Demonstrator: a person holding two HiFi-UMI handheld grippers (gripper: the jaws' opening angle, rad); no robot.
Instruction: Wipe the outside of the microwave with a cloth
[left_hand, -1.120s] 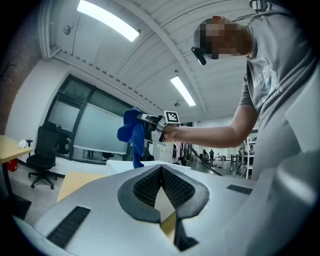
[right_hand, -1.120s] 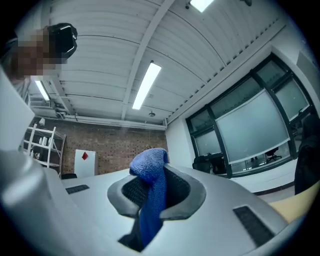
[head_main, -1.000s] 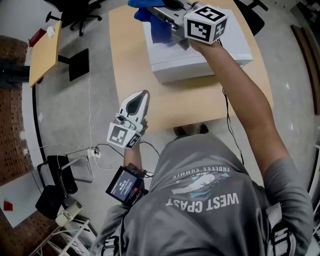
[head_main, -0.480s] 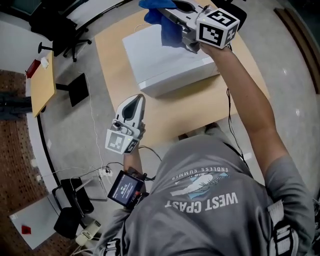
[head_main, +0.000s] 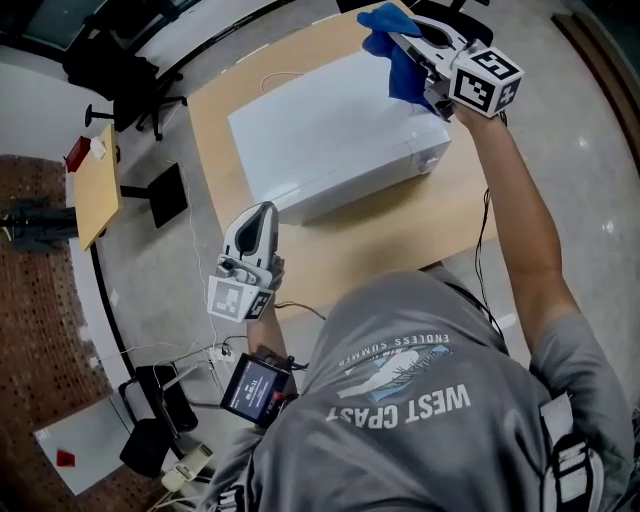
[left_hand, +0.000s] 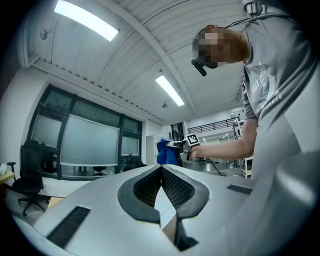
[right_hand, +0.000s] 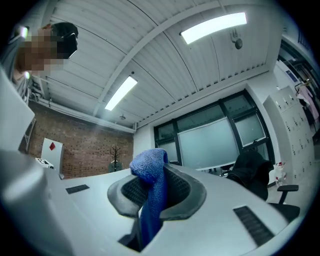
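A white microwave (head_main: 320, 135) stands on a light wooden table (head_main: 400, 235). My right gripper (head_main: 392, 22) is held out over the microwave's far right corner, shut on a blue cloth (head_main: 398, 55) that hangs down from its jaws. In the right gripper view the cloth (right_hand: 150, 177) fills the gap between the pads; whether it touches the microwave I cannot tell. My left gripper (head_main: 263, 209) hovers off the table's near left edge, shut and empty. In the left gripper view its jaws (left_hand: 161, 168) meet, with the cloth (left_hand: 167, 152) in the distance.
Black office chairs (head_main: 125, 65) stand at the far left. A small wooden side table (head_main: 95, 175) is left of the main table. Cables and a power strip (head_main: 195, 355) lie on the floor by my feet. A small screen (head_main: 257, 388) is strapped to my left forearm.
My right gripper has swung to the right with the cloth, from over the microwave's top to its far right corner. My left gripper has shifted a little, still shut.
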